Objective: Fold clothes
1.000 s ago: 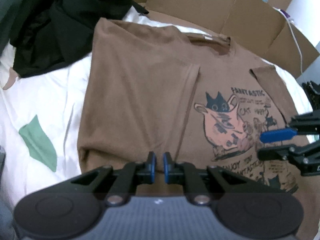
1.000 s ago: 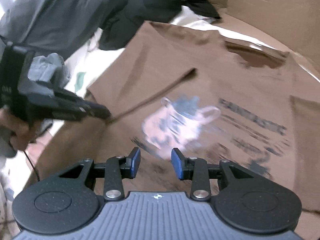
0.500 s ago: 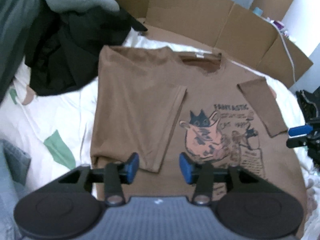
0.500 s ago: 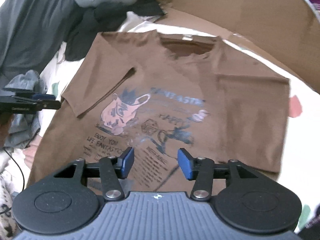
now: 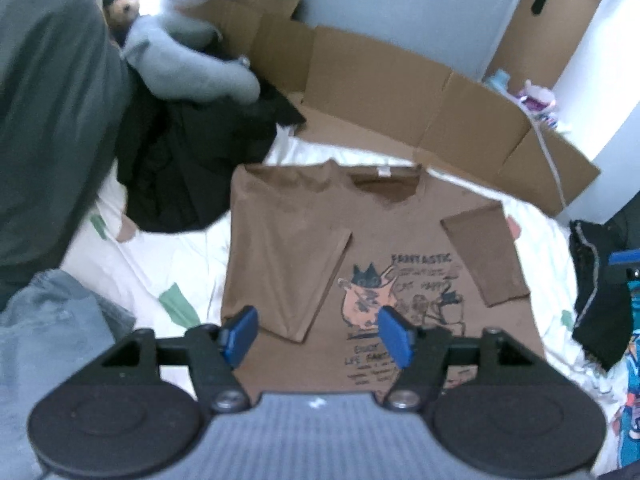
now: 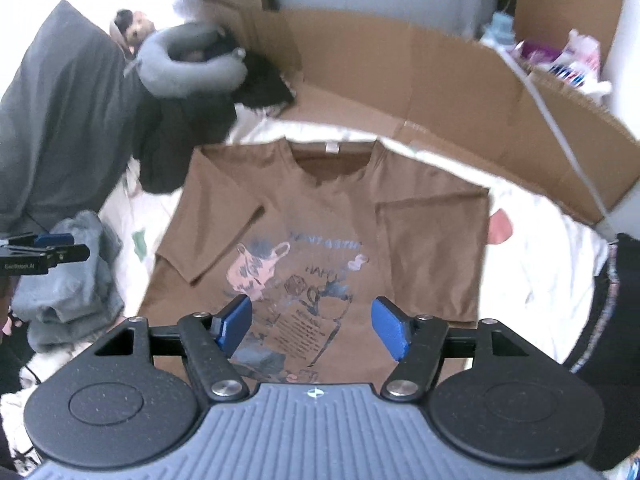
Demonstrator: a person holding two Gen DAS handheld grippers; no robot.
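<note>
Both tools have lifted well clear of the brown T-shirt [image 5: 304, 240] since a second ago, and much more of it now shows. The left tool [image 5: 316, 338] and the right tool [image 6: 312, 328] have just been opening and stand wide, nothing between their blue pads. The shirt lies flat on the white bed sheet [image 5: 168, 264], print up, both sleeves folded inward over the front. A dark clothes pile [image 5: 188, 160] sits just beside its left shoulder, flattened cardboard [image 5: 380, 92] behind

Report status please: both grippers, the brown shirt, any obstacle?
Left gripper and right gripper open, empty, jaws just opened. Brown T-shirt flat, both sleeves folded in. Dark clothes pile touches its shoulder corner.
</note>
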